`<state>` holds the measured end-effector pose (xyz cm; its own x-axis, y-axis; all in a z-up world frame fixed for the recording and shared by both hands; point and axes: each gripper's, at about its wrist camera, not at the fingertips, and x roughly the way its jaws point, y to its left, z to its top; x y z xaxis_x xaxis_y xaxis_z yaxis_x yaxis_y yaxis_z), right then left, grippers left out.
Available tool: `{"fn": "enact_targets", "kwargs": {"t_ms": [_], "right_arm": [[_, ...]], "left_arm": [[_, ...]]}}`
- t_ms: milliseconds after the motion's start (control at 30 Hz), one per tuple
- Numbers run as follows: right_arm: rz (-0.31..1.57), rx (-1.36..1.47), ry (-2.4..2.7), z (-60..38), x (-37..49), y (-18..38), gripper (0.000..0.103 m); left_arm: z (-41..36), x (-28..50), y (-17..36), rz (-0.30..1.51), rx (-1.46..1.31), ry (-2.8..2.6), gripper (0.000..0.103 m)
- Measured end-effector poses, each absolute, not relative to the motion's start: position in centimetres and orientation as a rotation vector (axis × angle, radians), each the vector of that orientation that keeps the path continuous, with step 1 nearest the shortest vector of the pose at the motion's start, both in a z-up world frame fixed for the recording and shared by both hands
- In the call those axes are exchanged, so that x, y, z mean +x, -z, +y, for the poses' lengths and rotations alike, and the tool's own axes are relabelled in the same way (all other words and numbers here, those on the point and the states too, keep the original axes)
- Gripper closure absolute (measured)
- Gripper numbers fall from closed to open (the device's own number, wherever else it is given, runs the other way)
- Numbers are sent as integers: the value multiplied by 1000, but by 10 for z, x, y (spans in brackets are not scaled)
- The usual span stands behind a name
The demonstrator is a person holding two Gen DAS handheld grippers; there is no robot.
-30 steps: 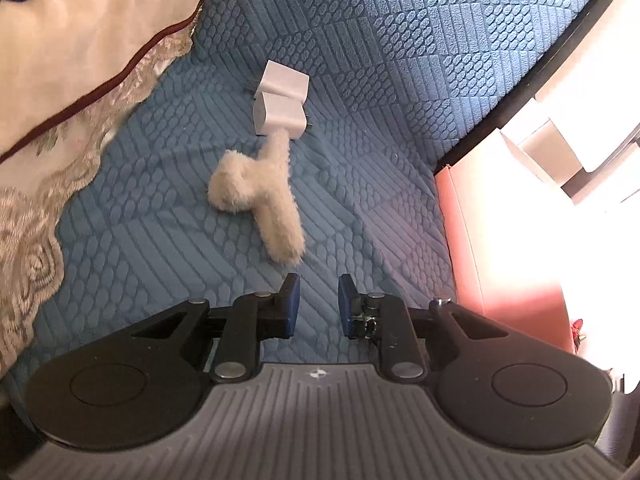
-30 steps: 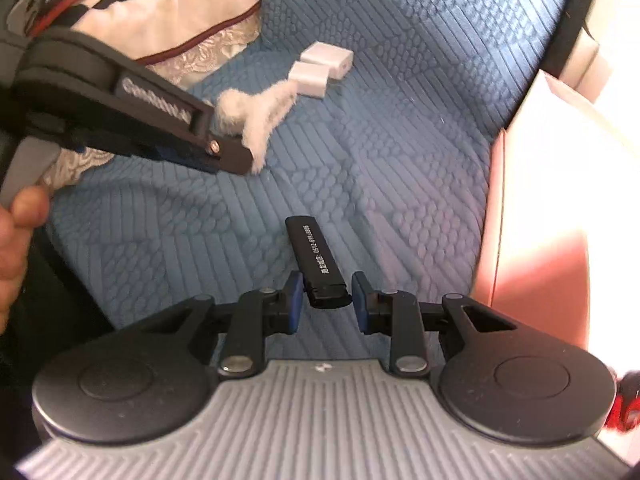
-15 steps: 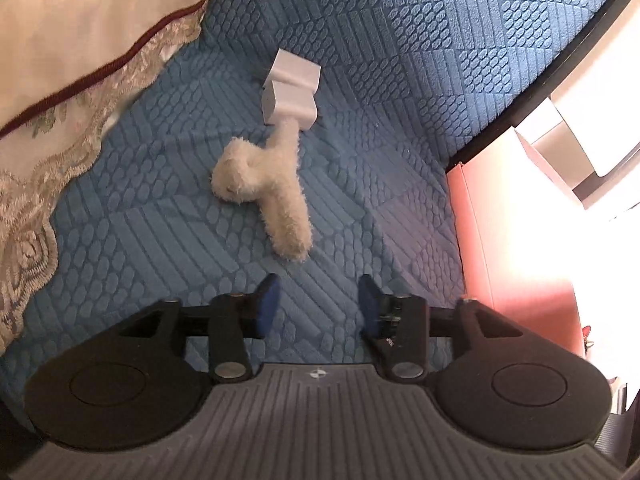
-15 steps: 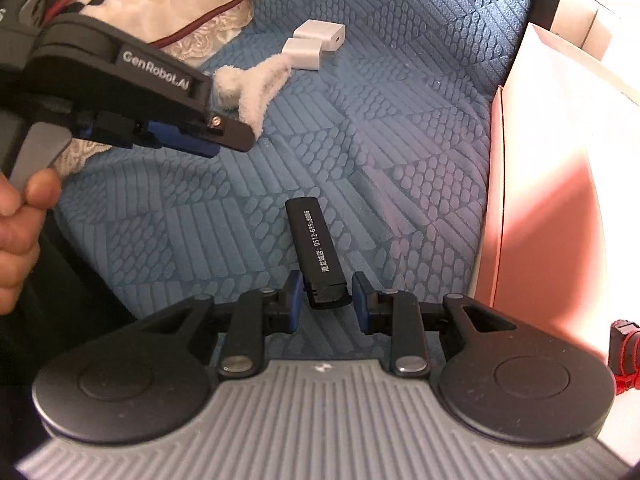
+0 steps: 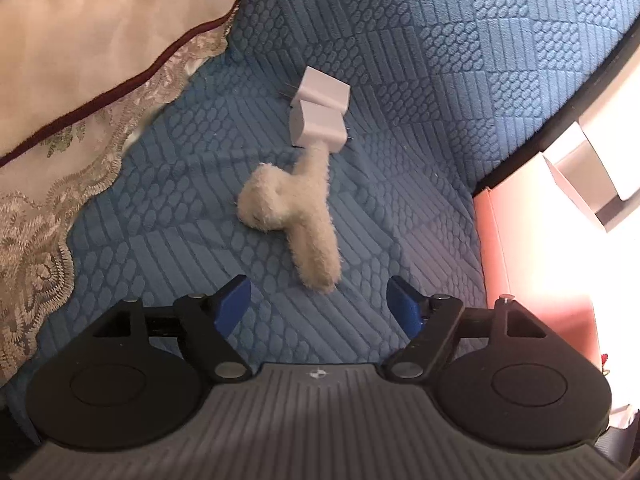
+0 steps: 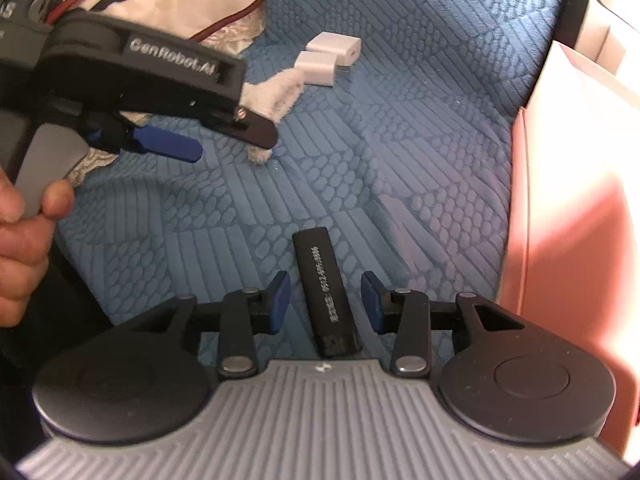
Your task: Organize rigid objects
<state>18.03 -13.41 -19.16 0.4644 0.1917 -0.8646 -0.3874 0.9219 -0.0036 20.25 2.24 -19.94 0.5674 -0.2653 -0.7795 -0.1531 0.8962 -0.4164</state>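
Note:
A fluffy cream clip (image 5: 292,216) lies on the blue quilted cover (image 5: 440,80), its far end touching two white plug adapters (image 5: 320,108). My left gripper (image 5: 318,296) hovers just short of the clip's near end; its jaws are opening and nothing is between them. In the right wrist view a black stick with white lettering (image 6: 320,276) lies on the cover between the fingers of my right gripper (image 6: 325,286). Those jaws are opening too, and both blue pads stand clear of the stick. The left gripper (image 6: 224,140) shows there above the clip (image 6: 280,92), with the adapters (image 6: 328,58) beyond.
A cream blanket with lace edging (image 5: 80,60) covers the far left of the bed. A pink box (image 5: 532,260) stands against the right edge of the cover, also the pink box (image 6: 572,200). A person's hand (image 6: 24,240) grips the left tool's handle.
The left jaws spread from nearly shut to wide apart. The right jaws let go of the black stick, which now lies loose between the fingers.

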Motion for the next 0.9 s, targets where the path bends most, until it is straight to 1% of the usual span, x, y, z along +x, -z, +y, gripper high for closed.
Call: {"fn": "enact_targets", "kwargs": {"t_ms": [133,167,200,533,900], "right_arm": [[1039,-213,-347,-132,184,196,65],[1042,-205,-351,-132,185,196,67],[1043,-199,-355,-133,185,196,74],[1011,-174,-308,-138,188,185,76],[1003,-149,-224,-146,204,186,76]], "left_arm": [[27,205,203,979,-486,52,24],[28,205,203,979,-490,51,24],[28,206,202,978,-493,51,24],[30,206,200,967,-500,44,24],[31,211,199,948,-491,34,23]]}}
